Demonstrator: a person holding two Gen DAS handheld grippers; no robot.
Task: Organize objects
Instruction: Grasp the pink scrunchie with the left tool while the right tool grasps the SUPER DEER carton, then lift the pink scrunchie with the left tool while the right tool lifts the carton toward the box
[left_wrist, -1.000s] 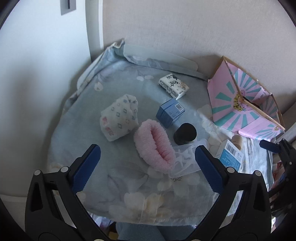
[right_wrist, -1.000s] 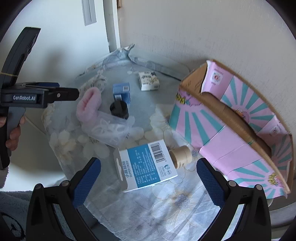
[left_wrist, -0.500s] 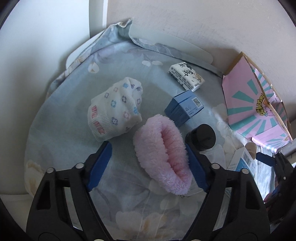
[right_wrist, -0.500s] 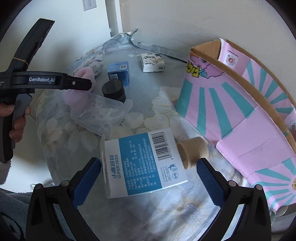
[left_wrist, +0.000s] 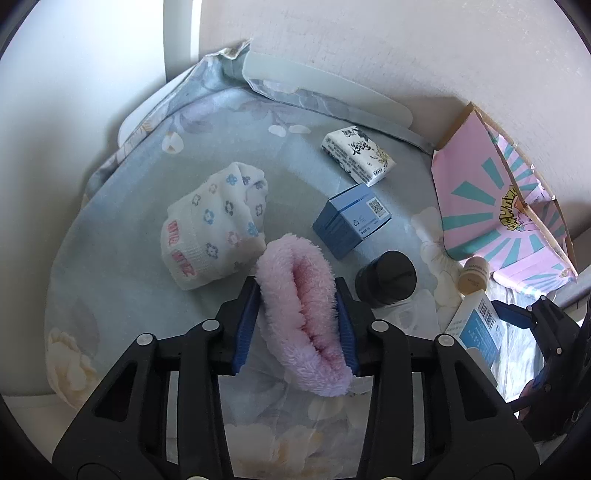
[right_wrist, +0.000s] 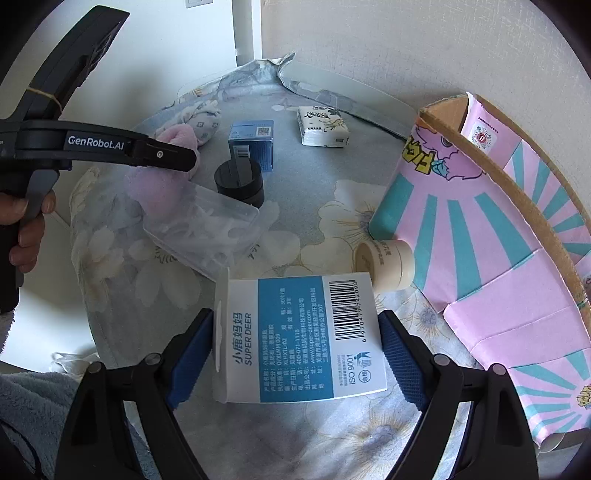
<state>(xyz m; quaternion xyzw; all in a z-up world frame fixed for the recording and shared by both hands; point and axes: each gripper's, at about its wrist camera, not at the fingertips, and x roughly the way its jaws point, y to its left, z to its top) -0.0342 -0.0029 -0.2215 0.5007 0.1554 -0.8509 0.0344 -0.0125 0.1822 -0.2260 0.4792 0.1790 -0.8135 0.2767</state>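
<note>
Pink fluffy band (left_wrist: 303, 317) lies on the near middle of the table, pinched between the pads of the left gripper (left_wrist: 298, 325); jaws have just been closing and now press into the fluff on both sides. Left of it: white floral sock bundle (left_wrist: 214, 229). Far right of it: blue box (left_wrist: 351, 221) with QR code, then a white printed tissue pack (left_wrist: 356, 155). Black jar (left_wrist: 386, 278) just right of the band.

White and blue card pack (right_wrist: 299, 336), marked "SUPER DEER", "ISO 9001" and a barcode, sits between the blue pads of the right gripper (right_wrist: 297, 354); jaws have just been closing, pads at its two edges, contact looks made. Beige jar (right_wrist: 386, 264) touches its far corner. Clear plastic bag (right_wrist: 201, 225) lies to the left. Left tool reads "GenRobot.AI".

Pink and teal cardboard box (right_wrist: 491, 251) stands right. Pale blue floral cloth (left_wrist: 122, 266) covers the table; plain light walls behind.
</note>
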